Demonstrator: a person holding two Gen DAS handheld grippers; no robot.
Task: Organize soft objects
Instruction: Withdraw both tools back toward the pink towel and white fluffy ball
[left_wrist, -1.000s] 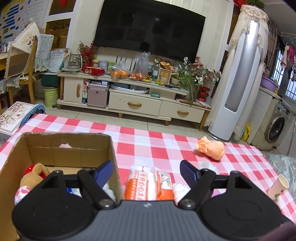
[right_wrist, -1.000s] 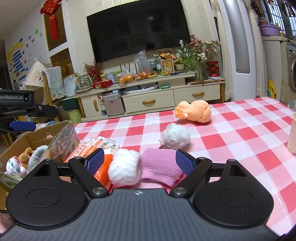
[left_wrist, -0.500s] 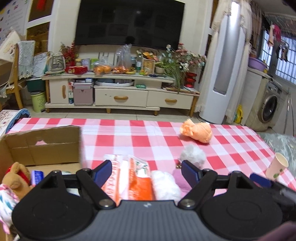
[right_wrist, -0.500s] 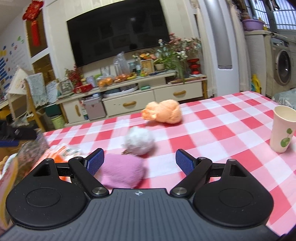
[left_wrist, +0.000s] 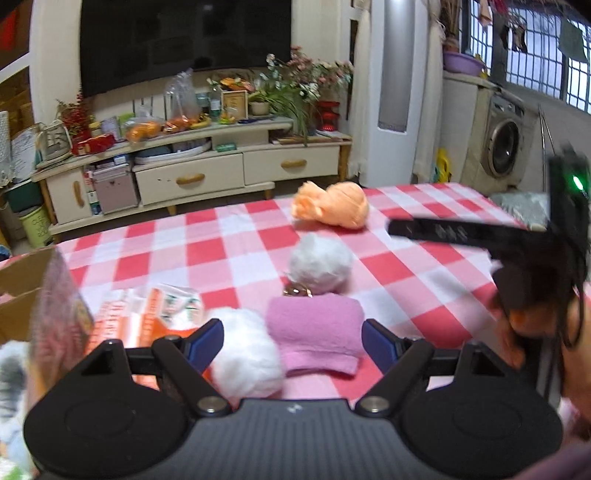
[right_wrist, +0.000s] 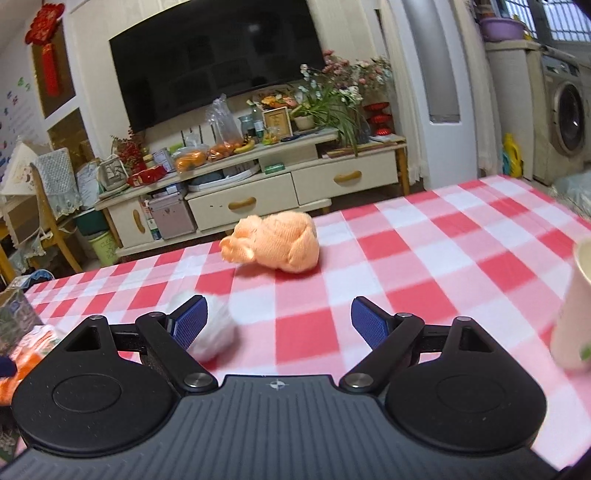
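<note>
Left gripper (left_wrist: 292, 345) jaws apart over pink towel (left_wrist: 317, 332) and white pompom (left_wrist: 246, 363), right gripper (right_wrist: 277, 323) jaws apart, orange plush (right_wrist: 275, 242) ahead on checked tablecloth (right_wrist: 424, 251)

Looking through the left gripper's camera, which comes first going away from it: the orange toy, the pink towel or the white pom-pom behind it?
1. Pink towel, right between the fingers of the left gripper.
2. White pom-pom, just behind the towel.
3. Orange toy, farthest, near the table's far edge.
</note>
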